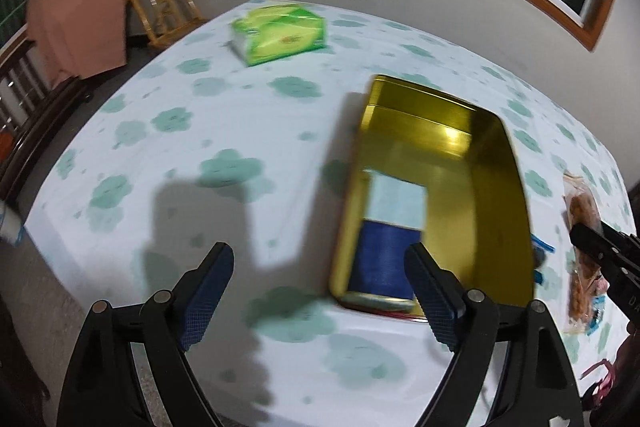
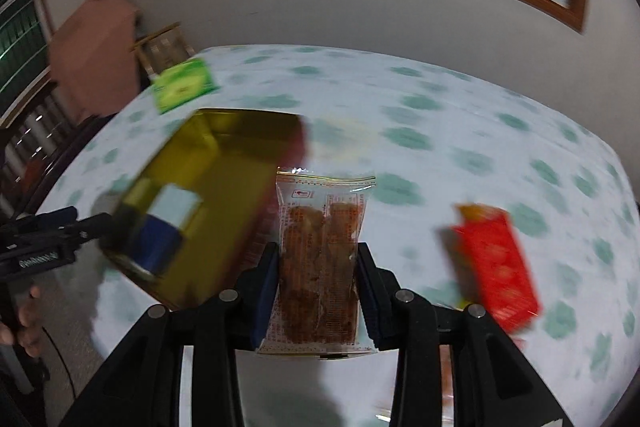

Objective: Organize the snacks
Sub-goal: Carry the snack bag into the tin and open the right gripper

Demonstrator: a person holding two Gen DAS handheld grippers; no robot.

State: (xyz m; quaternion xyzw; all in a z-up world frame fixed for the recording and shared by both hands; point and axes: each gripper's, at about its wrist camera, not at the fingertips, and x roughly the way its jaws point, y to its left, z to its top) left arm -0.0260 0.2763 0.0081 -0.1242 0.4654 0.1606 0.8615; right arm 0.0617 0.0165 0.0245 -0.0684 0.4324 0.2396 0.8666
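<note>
A gold tin (image 1: 492,195) lies open on the flowered tablecloth, with a pale blue packet (image 1: 398,201) and a dark blue packet (image 1: 384,263) inside its near left end. My left gripper (image 1: 320,259) stands open and empty, its right finger over the tin's near rim. In the right wrist view my right gripper (image 2: 318,267) is shut on a clear packet of brown snacks (image 2: 320,259), held above the cloth just right of the tin (image 2: 224,195). That packet (image 1: 584,259) and the right gripper's tip show at the left wrist view's right edge.
A red snack packet (image 2: 496,259) lies on the cloth to the right of the held packet. A green tissue pack (image 1: 280,33) sits at the table's far left. Beyond the table stand a wooden chair (image 1: 164,11) and a pink draped cloth (image 1: 80,15).
</note>
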